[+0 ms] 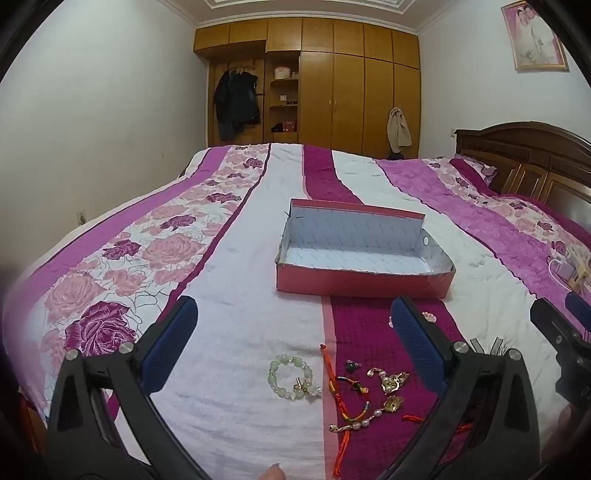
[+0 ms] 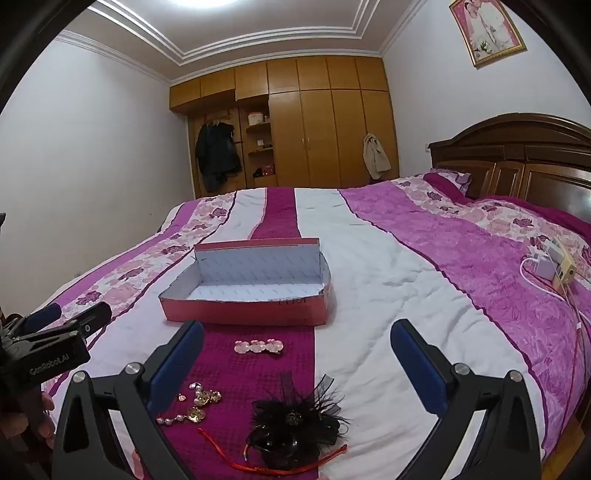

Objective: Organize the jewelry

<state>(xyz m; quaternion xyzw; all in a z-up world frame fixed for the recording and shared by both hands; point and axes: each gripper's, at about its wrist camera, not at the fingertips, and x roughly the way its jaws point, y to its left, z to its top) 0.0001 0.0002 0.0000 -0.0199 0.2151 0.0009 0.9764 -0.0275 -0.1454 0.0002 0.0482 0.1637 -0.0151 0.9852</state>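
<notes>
Left gripper [image 1: 295, 325] and right gripper [image 2: 297, 343] above the near edge of the bed [image 1: 236, 258], jaws of both spread wide, nothing between. Red box [image 1: 364, 286] open and empty mid-bed. Near the edge: green bead bracelet [image 1: 291, 376], pearl-and-gold pieces [image 2: 195, 404], red cords [image 1: 341, 380], pink hair clip [image 2: 258, 346], black feather clip [image 2: 295, 421].

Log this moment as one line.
left gripper: open, empty | right gripper: open, empty | red box: empty | jewelry: on bed

Wooden wardrobe [image 2: 314, 122], dark headboard [image 2: 517, 155], framed portrait [image 2: 485, 29], hanging coats [image 2: 216, 155]
</notes>
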